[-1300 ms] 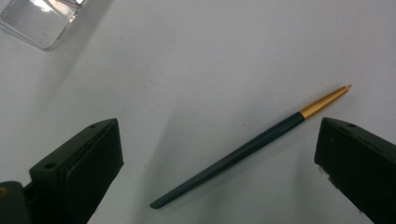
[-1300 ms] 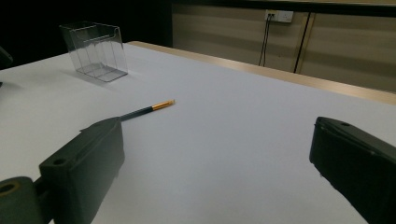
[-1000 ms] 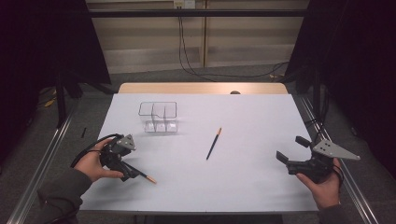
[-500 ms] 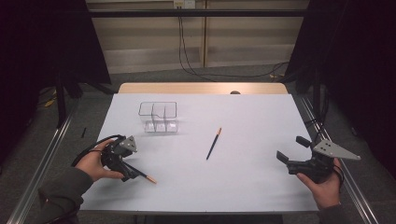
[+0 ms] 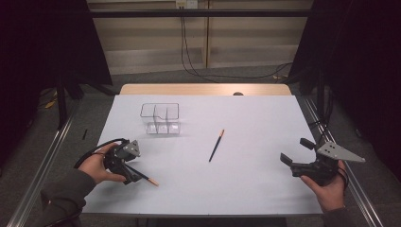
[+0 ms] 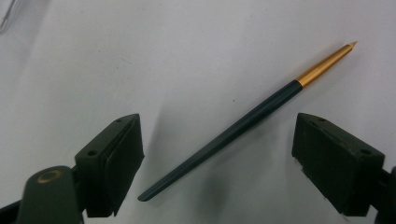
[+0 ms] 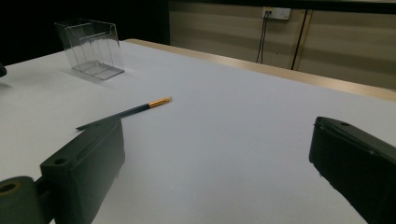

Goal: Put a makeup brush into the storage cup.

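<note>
My high view looked down on the white table (image 5: 246, 179); my gripper cameras sat low, the right sharing the clear holder (image 7: 91, 44) with it.

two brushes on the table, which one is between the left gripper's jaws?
The dark-handled, gold-ferruled brush near the table's front-left edge; in the left gripper view it lies between the open jaws of the left gripper, ungripped. The other matching brush lies mid-table, clear of both grippers.

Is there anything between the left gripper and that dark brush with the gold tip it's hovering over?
Nothing visible. In the left gripper view, the brush lies on bare white table between the open jaws of the left gripper, with no object in the gap. The clear holder stands farther back, well off to the side.
</note>
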The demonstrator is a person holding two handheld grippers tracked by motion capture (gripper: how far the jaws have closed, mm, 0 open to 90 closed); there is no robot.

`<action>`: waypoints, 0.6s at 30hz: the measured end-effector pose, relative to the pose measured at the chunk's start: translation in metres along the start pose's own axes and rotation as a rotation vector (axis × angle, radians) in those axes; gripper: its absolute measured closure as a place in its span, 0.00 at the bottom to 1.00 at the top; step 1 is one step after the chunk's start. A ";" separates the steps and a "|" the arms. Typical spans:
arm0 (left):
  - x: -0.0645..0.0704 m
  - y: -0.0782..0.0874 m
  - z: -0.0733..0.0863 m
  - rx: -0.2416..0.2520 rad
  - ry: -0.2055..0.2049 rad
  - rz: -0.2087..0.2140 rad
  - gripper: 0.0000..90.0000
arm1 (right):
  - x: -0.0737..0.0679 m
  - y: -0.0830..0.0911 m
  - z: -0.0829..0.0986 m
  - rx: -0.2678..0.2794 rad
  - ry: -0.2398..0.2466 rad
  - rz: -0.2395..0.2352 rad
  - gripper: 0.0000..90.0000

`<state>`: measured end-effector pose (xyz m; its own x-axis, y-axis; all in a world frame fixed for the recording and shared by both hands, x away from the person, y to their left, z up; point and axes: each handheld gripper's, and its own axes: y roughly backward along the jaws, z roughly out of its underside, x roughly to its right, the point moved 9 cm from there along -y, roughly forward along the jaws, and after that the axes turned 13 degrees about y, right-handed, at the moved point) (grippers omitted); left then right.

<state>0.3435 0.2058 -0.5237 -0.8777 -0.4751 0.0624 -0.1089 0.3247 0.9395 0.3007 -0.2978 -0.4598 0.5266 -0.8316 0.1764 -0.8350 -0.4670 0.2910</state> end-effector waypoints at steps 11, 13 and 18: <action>0.001 -0.007 0.002 -0.025 0.002 0.011 0.25 | 0.002 0.001 0.001 -0.004 0.003 0.011 0.03; 0.001 -0.008 0.002 -0.035 -0.004 0.014 0.26 | 0.002 0.001 0.001 -0.004 0.004 0.011 0.03; 0.001 -0.009 0.002 -0.039 -0.008 0.018 0.27 | 0.002 0.002 0.000 -0.004 -0.002 0.008 0.03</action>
<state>0.3430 0.2038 -0.5326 -0.8832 -0.4626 0.0771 -0.0748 0.3013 0.9506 0.3000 -0.3004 -0.4591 0.5194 -0.8360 0.1769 -0.8387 -0.4591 0.2929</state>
